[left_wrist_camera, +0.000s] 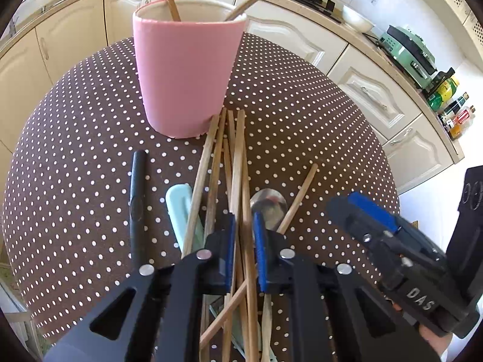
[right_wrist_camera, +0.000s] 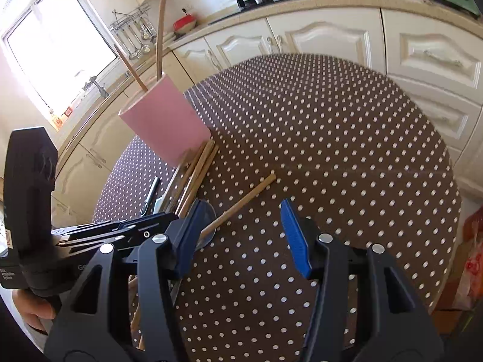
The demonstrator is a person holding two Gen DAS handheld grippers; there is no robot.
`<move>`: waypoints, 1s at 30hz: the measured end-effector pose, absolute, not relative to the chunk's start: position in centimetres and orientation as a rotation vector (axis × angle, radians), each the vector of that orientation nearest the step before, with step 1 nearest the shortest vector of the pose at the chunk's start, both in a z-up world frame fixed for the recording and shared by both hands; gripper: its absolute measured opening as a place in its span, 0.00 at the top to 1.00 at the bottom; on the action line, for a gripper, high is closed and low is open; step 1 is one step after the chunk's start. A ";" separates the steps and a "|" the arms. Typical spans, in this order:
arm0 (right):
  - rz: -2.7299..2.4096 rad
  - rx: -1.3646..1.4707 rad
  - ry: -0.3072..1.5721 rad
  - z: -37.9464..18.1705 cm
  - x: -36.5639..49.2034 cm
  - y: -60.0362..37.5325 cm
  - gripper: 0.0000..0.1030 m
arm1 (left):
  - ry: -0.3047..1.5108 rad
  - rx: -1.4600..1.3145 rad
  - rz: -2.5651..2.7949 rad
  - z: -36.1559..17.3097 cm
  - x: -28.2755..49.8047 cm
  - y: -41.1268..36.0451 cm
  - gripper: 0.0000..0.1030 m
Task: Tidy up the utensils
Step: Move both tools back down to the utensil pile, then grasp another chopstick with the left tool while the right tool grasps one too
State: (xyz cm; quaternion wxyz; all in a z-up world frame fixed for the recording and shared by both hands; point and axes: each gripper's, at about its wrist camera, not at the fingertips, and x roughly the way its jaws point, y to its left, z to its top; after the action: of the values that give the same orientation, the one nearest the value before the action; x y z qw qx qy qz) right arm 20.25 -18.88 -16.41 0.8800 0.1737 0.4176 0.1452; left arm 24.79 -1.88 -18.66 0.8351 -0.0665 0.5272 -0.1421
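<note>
While the left wrist view looks down the left claw (left_wrist_camera: pixel 244 235), its blue pads have nearly met on a chopstick (left_wrist_camera: pixel 240 157) from the bundle of chopsticks (left_wrist_camera: pixel 222 163) lying on the dotted tabletop (left_wrist_camera: pixel 302 114). That stick runs straight on between the pads toward 12 o'clock, its far tip close to the foot of the pink cup (left_wrist_camera: pixel 184 75), so its long axis lies in line with the claw and points at the cup. Two more sticks already stand in the cup. A steel spoon (left_wrist_camera: pixel 268 208) sits just at 1 o'clock of the pads, a loose chopstick (left_wrist_camera: pixel 297 199) slants away at 2 o'clock, a pale green handle (left_wrist_camera: pixel 181 208) lies at 10 o'clock, and a black handle (left_wrist_camera: pixel 137 199) lies farther left. At 3 o'clock the right claw (left_wrist_camera: pixel 362 211) shows from the side.

From the right wrist view the right claw (right_wrist_camera: pixel 241 235) stands half spread with bare dotted cloth between its pads, grasping nothing. The loose chopstick (right_wrist_camera: pixel 241 202) lies close ahead, its axis running from 7 o'clock up to 1 o'clock, its near end by the left pad. The bundle (right_wrist_camera: pixel 196 172) and the cup (right_wrist_camera: pixel 164 123) lie off at 10 to 11 o'clock, with the left claw's body low at 9 o'clock.

My reading: the left hand is the nearer one to the cup, and its stick needs lifting and tipping upright toward 12 o'clock.
</note>
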 end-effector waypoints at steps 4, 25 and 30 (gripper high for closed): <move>0.310 0.380 0.889 -16.8 20.4 -18.6 0.49 | 1.115 -0.134 -0.316 -18.4 24.3 -1.8 0.88; 0.311 0.353 0.965 -17.8 22.7 -16.8 0.49 | 0.940 -0.192 -0.294 -16.3 22.3 -0.9 0.94; 0.299 0.313 0.988 -17.8 24.2 -15.3 0.57 | 0.938 -0.211 -0.278 -16.5 22.1 0.5 0.94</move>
State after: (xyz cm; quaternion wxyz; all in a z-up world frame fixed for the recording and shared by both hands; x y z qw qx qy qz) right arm 24.20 -15.27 -17.77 0.8582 0.1488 0.4703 0.1422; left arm 22.13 0.47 -16.49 0.8774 -0.1011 0.4496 -0.1333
